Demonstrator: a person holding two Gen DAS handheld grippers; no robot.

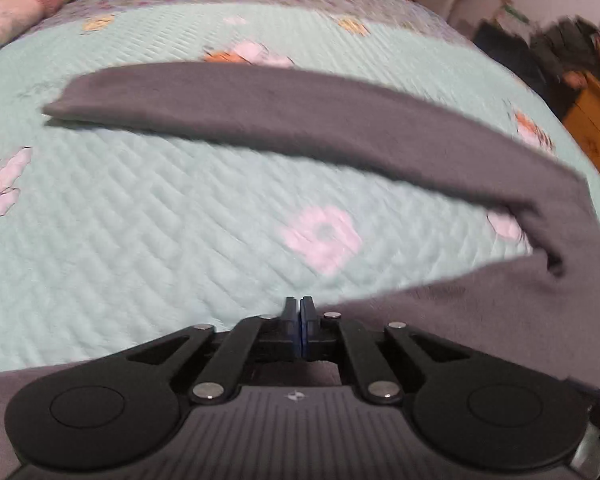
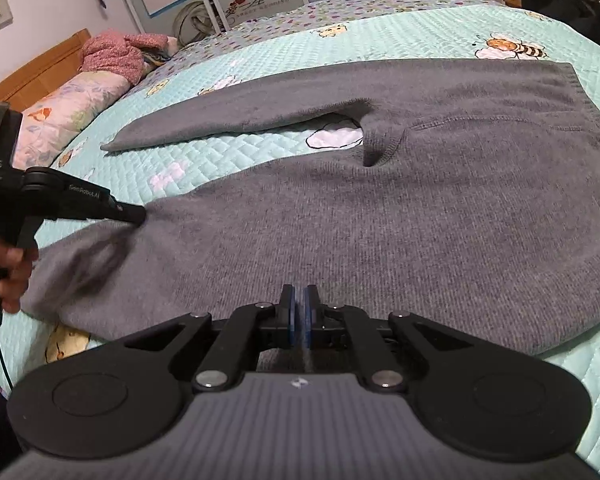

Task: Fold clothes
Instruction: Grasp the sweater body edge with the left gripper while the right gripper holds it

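Observation:
A pair of grey trousers (image 2: 380, 220) lies flat on a mint quilted bed cover (image 2: 460, 28), waistband to the right and legs running left. In the right wrist view my left gripper (image 2: 138, 216) pinches the near leg close to its hem, lifting the cloth a little. In its own view the left gripper (image 1: 299, 308) is shut, with grey cloth beside and under it and the far leg (image 1: 300, 112) stretched across the bed. My right gripper (image 2: 299, 300) is shut on the trousers' near edge, with grey cloth showing between its pads.
A pink garment (image 2: 116, 52) and a flowered pillow (image 2: 68, 104) lie at the bed's head by a wooden headboard (image 2: 40, 68). A seated person (image 1: 580, 52) and a wooden box (image 1: 596, 120) are beyond the right side. A hand (image 2: 12, 272) holds the left gripper.

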